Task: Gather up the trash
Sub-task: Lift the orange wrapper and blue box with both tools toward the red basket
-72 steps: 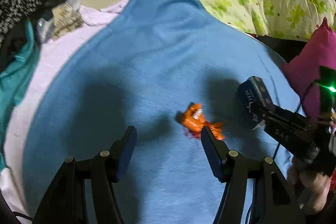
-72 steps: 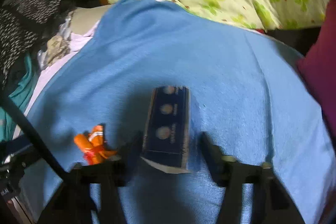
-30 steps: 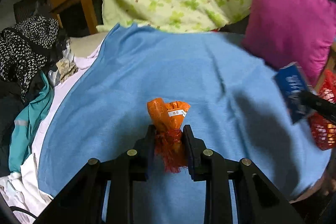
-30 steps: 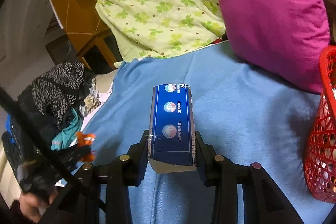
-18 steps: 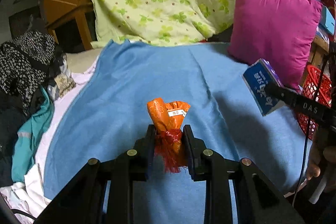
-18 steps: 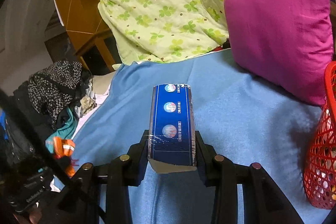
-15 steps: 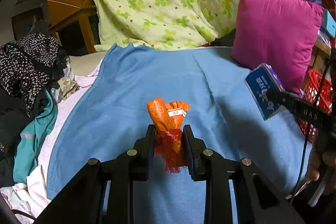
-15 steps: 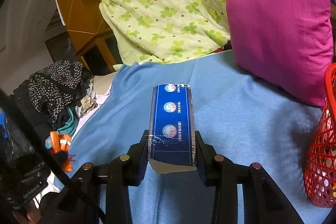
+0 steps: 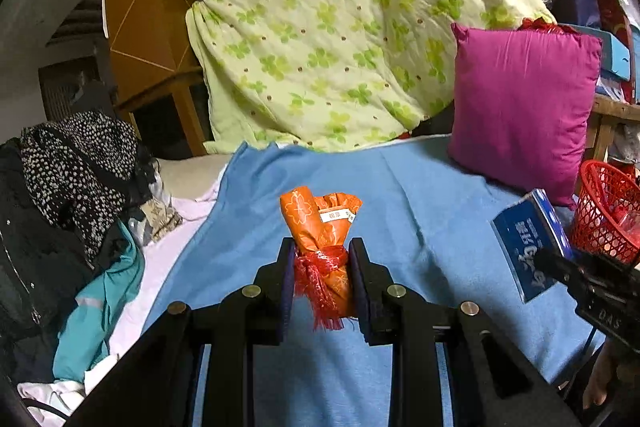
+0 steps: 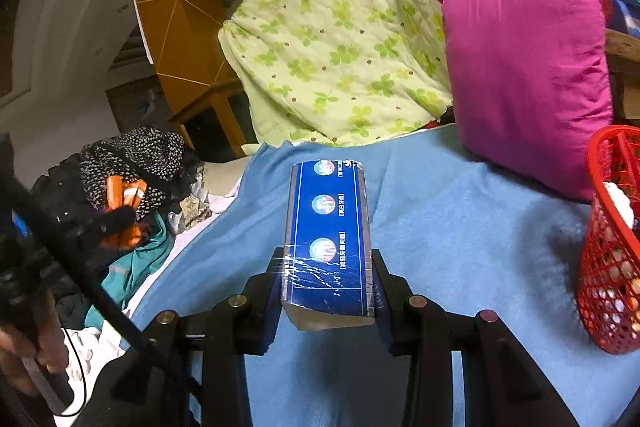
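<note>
The left gripper (image 9: 322, 269) is clamping an orange wrapper (image 9: 320, 227) tied with red tinsel, both pads pressing on its knotted waist at the lower centre of the left wrist view. The wrapper is standing upright between the fingers, lifted clear of the blue blanket (image 9: 420, 195) that is spreading across the middle of the frame.

The right gripper (image 10: 326, 287) is squeezing a blue carton (image 10: 326, 227) by its near end at the lower centre of its own view, the box pointing away over the same blanket. In the left wrist view that carton is showing at the right edge, just in front of a red mesh basket (image 9: 604, 211), which is sitting at the far right beside a magenta pillow (image 9: 520, 107). In the right wrist view the basket is filling the right edge with some white and pale bits lying inside; the orange wrapper is appearing small at the left, in front of a dark heap of clothes (image 10: 132, 163).

A green clover-print quilt (image 9: 340, 39) is draped across the upper centre behind the blanket
</note>
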